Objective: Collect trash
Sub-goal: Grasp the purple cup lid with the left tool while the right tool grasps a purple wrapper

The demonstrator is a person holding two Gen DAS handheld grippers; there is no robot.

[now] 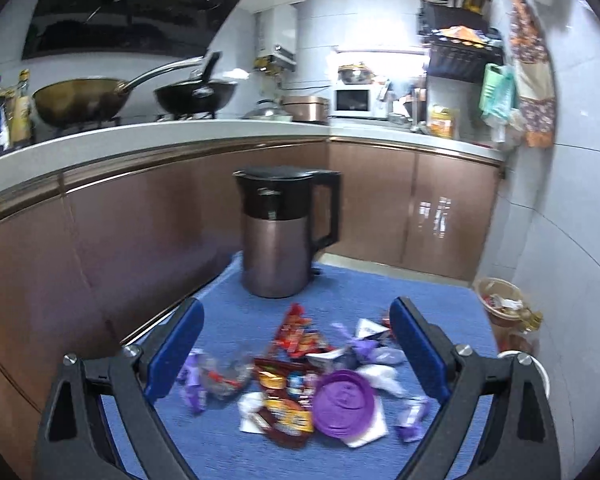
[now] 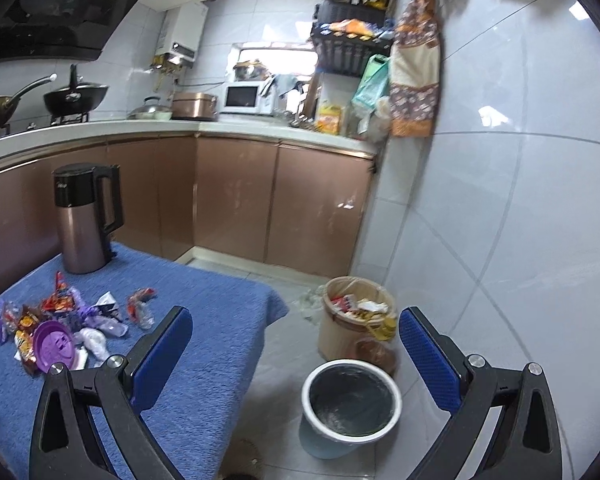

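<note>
left wrist view, a home kitchen: the left gripper hangs over a desk draped in blue towelling, its blue-padded fingers spread wide and empty, framing the heap of trash below, apparently lined up for a first pick. the heap is crumpled snack wrappers, orange-red and purple, with a round purple lid lying on top toward the right side. behind it stands a brown electric kettle, upright at the far edge of the desk, apart from the litter.

right wrist view: the same heap sits at the left of the desk, and the right gripper is held off the desk's right edge, fingers likewise wide apart and holding nothing. it looks down on a white-rimmed bin with a dark liner, seemingly empty, on the floor close beside the desk, probably the place for the wrappers. just beyond it a tan bin is already full.
</note>
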